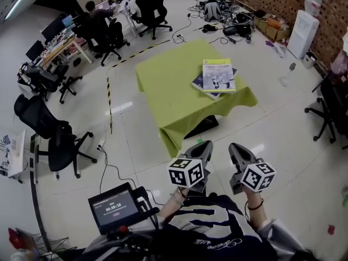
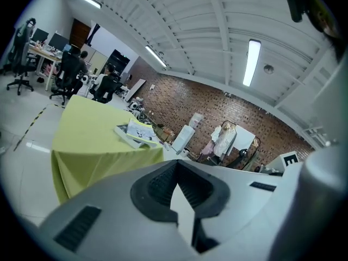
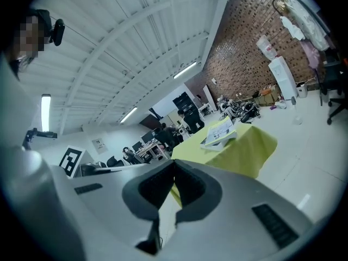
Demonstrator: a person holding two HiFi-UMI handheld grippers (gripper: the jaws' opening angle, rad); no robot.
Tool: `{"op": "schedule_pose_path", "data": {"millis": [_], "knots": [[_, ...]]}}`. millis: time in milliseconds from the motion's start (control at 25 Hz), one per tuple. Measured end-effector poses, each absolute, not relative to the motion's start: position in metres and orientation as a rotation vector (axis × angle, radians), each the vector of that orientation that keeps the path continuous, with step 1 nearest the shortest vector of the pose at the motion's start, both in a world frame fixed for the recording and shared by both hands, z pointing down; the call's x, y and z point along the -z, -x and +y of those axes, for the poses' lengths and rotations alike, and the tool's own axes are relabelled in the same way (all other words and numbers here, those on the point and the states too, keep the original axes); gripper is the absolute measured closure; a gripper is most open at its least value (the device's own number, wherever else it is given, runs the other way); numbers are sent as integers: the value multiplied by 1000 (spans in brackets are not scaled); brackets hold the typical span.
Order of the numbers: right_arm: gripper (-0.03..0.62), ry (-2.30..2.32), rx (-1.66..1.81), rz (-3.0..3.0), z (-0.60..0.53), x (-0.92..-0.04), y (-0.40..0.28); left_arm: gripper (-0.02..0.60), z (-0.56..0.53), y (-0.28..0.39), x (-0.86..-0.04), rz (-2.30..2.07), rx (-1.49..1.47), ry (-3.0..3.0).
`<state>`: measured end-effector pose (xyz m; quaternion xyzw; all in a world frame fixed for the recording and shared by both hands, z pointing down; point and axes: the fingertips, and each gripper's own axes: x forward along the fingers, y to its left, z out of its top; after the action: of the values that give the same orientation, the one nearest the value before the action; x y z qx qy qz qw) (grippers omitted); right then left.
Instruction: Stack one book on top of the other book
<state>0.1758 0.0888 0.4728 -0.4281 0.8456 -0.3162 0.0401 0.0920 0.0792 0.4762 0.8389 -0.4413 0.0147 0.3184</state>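
Yellow book (image 1: 218, 75) lies atop dark book (image 1: 197, 82) on the bench (image 1: 163, 86); I judge stacking done, hence my left claw (image 1: 203, 145) and right claw (image 1: 235, 147) closed, empty, well clear.

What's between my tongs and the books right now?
In head view: floor tiles, then green tablecloth up to the books.
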Motion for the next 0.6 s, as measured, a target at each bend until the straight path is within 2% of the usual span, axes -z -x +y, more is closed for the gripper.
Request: {"op": "schedule_pose_path", "data": {"millis": [280, 600], "knots": [[600, 1233, 1011, 2610, 139, -479, -178, 577, 137, -103, -479, -1205, -63, -2176], [600, 1184, 1009, 2622, 154, -473, -167, 577, 143, -97, -470, -1257, -89, -2206]]}}
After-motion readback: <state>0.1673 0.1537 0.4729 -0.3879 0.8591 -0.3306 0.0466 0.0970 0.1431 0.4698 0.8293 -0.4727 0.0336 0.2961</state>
